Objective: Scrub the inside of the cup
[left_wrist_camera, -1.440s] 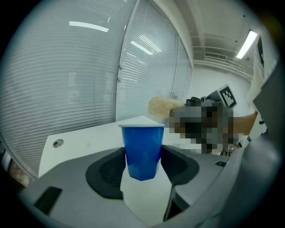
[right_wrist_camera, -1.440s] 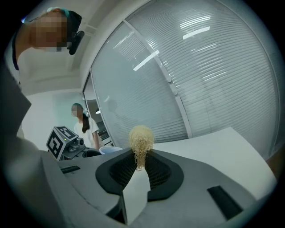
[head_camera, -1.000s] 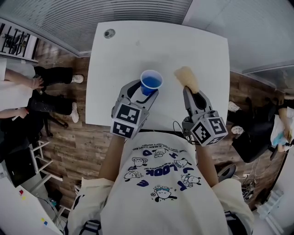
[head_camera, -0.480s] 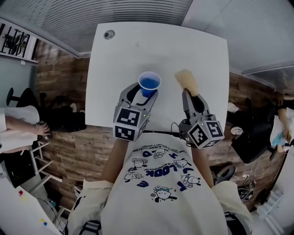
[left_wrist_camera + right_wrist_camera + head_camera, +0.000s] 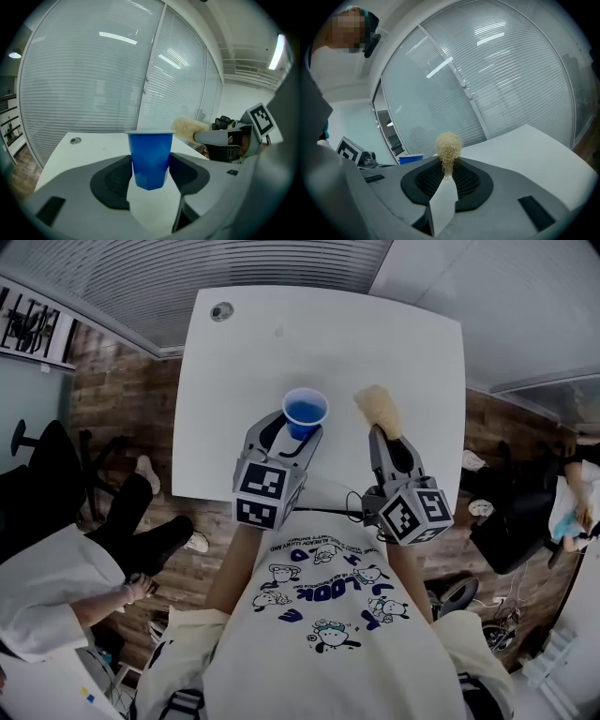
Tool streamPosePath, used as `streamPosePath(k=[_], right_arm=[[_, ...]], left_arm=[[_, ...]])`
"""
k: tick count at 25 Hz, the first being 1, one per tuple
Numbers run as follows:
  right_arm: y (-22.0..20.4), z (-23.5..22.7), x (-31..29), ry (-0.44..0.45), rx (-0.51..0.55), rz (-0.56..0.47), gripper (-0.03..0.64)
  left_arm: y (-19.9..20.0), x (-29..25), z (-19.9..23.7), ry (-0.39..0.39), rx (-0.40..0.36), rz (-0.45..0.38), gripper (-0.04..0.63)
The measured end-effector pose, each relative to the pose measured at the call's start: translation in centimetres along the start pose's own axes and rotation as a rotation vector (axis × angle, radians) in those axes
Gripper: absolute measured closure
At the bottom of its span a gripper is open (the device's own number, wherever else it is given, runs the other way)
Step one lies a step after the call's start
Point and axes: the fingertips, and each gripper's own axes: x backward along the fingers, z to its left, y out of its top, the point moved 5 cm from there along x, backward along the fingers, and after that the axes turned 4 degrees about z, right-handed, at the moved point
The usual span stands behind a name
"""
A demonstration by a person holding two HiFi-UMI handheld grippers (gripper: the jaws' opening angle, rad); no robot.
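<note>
Since the cup [image 5: 306, 413] looks like thin blue plastic, my main worry is the squeeze. The left gripper [image 5: 292, 431] has its jaws clamped on the cup's lower wall, one pad on each side. Any harder and the wall probably buckles, any softer and the cup twists or slips once the scrubbing starts pushing on it.

Second worry is the scrubber [image 5: 380, 407]. The right gripper [image 5: 388, 435] has its jaws nearly closed on just the thin tail of that pale fibrous wad, with the fluffy bulk sticking out past the tips. Held like that it's probably floppy, so it could fold over on the rim instead of going in, or tug out of the jaws when it's rubbed against the wall. The jaws themselves also look bulky next to the cup's mouth, so they might knock the rim.

Where things are: the cup is upright, mouth up, close to the near edge of the table [image 5: 375, 343], about midway along it, right between the left jaws. I can't tell if its base touches the table or hangs just above. The scrubber is beside the cup, toward the table's right edge, apart from it and not inside yet.
</note>
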Motion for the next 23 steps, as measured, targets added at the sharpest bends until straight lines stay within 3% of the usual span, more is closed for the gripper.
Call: streamPosePath(k=[23], right_arm=[[-0.6, -0.2, 0.8, -0.01, 0.002, 0.003, 0.563]], left_arm=[[-0.4, -0.2, -1.2, -0.008, -0.022, -0.005, 0.316]])
